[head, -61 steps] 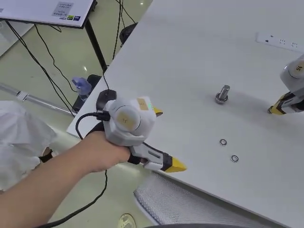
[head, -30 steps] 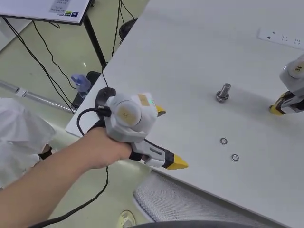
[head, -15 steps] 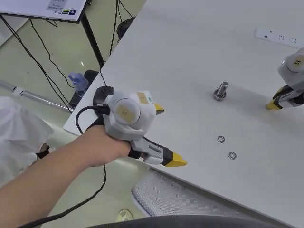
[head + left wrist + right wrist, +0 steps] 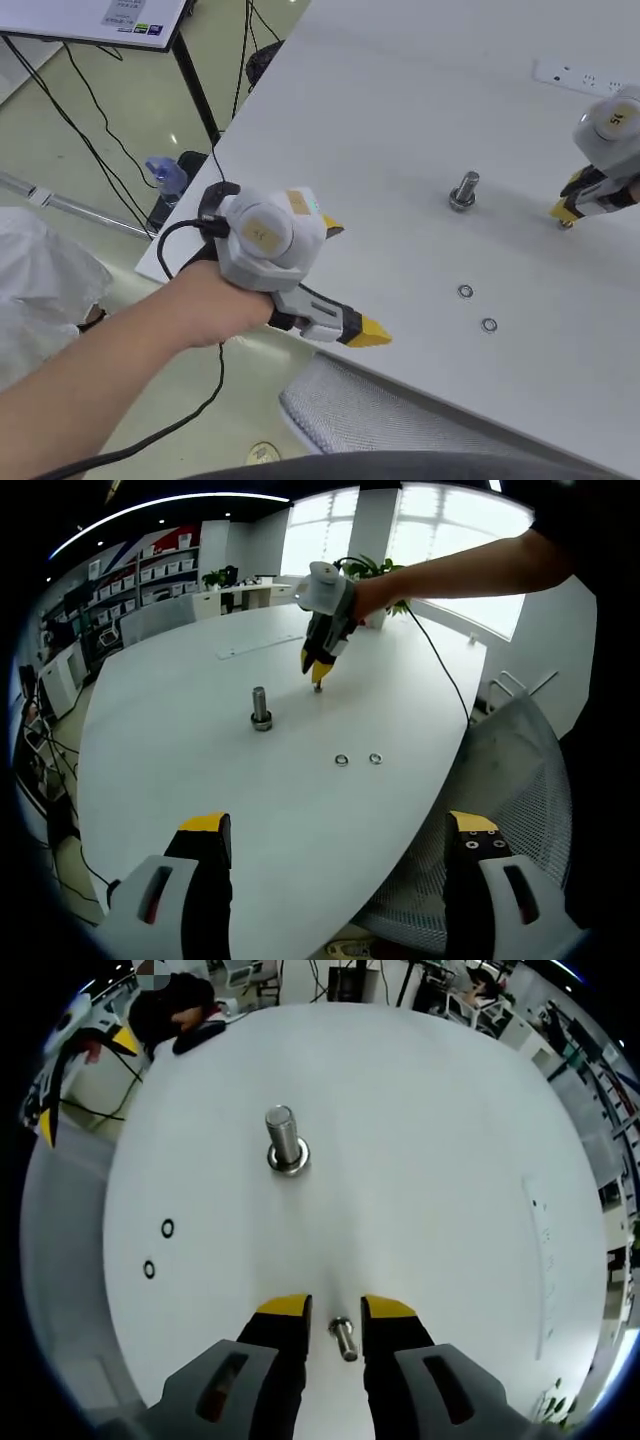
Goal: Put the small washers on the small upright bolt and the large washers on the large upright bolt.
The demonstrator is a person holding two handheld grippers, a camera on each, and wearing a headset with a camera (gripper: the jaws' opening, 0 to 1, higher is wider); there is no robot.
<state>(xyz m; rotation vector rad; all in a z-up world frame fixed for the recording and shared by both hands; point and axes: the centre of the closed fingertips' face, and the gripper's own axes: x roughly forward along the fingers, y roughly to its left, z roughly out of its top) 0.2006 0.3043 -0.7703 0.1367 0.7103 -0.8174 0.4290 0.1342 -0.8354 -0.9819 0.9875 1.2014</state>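
Observation:
The large upright bolt [image 4: 463, 192] [image 4: 261, 708] [image 4: 286, 1142] stands mid-table. Two small washers [image 4: 465, 291] [image 4: 489, 324] [image 4: 341, 760] [image 4: 167, 1228] lie flat nearer the front edge. The small upright bolt [image 4: 343, 1338] [image 4: 566, 224] [image 4: 317, 687] stands between the jaws of my right gripper [image 4: 337, 1307] [image 4: 563, 212] [image 4: 320, 665]; the jaws are open a narrow gap and do not visibly touch it. My left gripper [image 4: 350, 282] [image 4: 338, 825] hovers at the table's near left edge, open wide, nothing between its jaws.
A white power strip [image 4: 572, 75] lies on the white table [image 4: 400, 120] at the far right. A grey mesh chair [image 4: 400, 420] sits below the front edge. Cables and a spray bottle [image 4: 165, 175] are on the floor at left.
My right gripper has moved left and down onto the small bolt, which now shows at its tips. The left gripper has stayed put, still open.

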